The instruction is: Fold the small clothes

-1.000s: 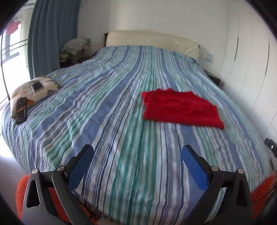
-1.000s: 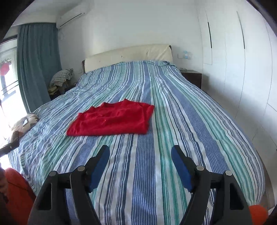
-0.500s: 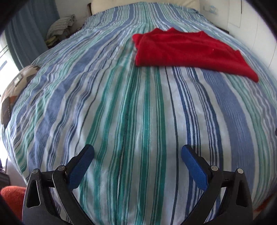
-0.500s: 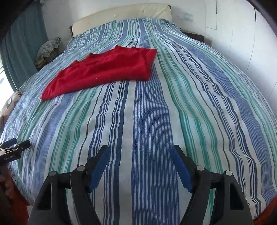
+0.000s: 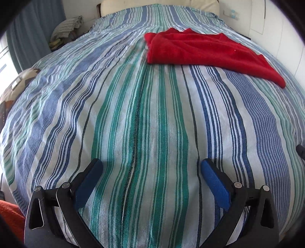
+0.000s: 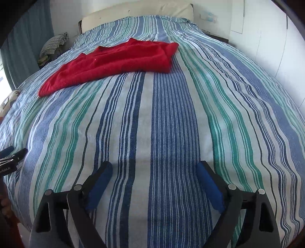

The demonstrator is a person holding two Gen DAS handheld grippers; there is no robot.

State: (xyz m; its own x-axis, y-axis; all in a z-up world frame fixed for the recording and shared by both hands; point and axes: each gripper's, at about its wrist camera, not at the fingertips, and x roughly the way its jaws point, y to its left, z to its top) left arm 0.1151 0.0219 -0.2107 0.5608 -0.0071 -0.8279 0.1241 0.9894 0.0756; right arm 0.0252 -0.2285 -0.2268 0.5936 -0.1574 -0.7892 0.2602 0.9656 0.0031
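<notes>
A red garment (image 5: 202, 50) lies folded flat on the striped bedspread (image 5: 152, 124), in the far right of the left wrist view. It also shows in the right wrist view (image 6: 118, 61), far left of centre. My left gripper (image 5: 151, 167) is open and empty, low over the near part of the bed, well short of the garment. My right gripper (image 6: 154, 167) is open and empty too, low over the bedspread (image 6: 171, 124). The left gripper's tip (image 6: 11, 154) shows at the left edge of the right wrist view.
A cream headboard (image 6: 137, 11) stands at the far end of the bed. A patterned cushion (image 5: 21, 82) lies at the bed's left edge. A pile of folded cloth (image 5: 64, 28) sits beside the bed by a blue curtain (image 5: 34, 32). White wardrobe doors (image 6: 266, 38) stand at right.
Both grippers have moved forward and down over the bed, so the red garment is nearer in both views. Both have stayed open.
</notes>
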